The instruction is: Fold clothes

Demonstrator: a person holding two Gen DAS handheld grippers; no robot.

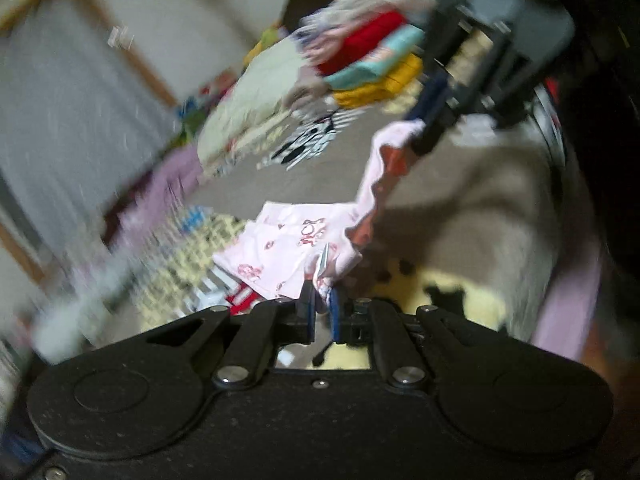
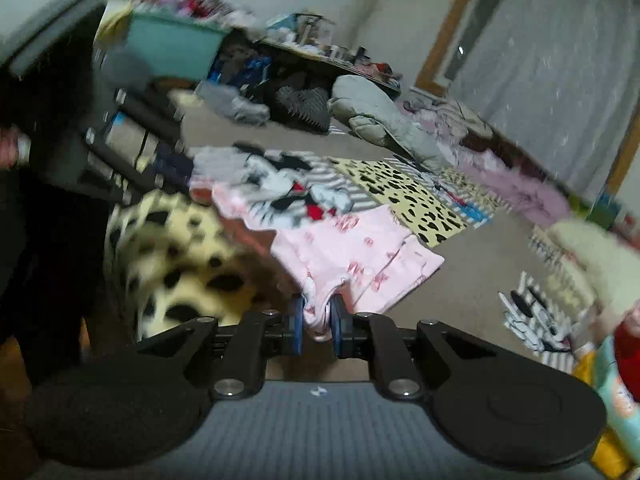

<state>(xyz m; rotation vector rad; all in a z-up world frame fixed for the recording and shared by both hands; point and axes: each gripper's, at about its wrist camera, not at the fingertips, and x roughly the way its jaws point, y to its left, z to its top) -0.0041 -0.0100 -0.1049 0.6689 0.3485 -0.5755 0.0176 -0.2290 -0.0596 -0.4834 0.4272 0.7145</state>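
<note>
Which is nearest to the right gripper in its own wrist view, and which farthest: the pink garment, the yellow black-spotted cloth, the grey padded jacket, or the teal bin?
From the right gripper, nearest first:
1. Pink garment, pinched between the fingers.
2. Yellow black-spotted cloth, flat, ahead to the right.
3. Grey padded jacket, further back, centre.
4. Teal bin, far back, upper left.

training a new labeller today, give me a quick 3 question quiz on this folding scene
1. True or false: both grippers are shut on the pink garment.
2. Where is the folded stack of clothes? A) in a drawer B) on the carpet C) on a chair
3. Fill in: in the left wrist view, the right gripper holds its end of the garment ____ than the left gripper holds its own.

Key: 1 true; 2 B; 3 higher
</note>
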